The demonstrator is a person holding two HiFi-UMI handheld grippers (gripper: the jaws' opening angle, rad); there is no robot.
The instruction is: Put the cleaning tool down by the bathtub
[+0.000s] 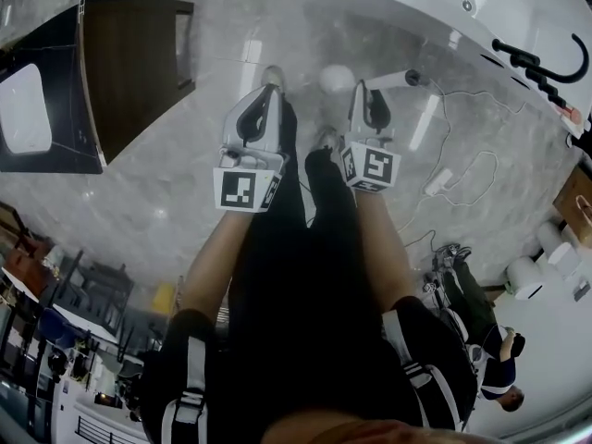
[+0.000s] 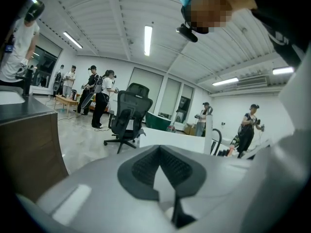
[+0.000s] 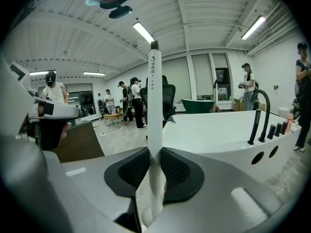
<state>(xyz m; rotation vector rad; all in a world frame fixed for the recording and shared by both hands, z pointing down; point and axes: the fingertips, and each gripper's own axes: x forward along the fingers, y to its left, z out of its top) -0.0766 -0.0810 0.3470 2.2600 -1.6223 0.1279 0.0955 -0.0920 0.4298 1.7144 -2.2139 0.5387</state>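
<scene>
My right gripper [image 3: 155, 154]: jaws pinching the white cleaning tool [image 3: 154, 96] by its handle, upright, with the bathtub [image 3: 218, 130] rim beyond. My left gripper [image 2: 158, 148]: jaws pressed together, nothing between. Floor [image 1: 185, 192] runs open between cabinet [image 1: 129, 63] edge and bathtub. The tool's lower end is hidden behind my pads.

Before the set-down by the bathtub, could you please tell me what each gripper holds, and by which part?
The right gripper clamps the cleaning tool by its white handle, well below its dark tip. The left gripper holds nothing, jaws together.
</scene>
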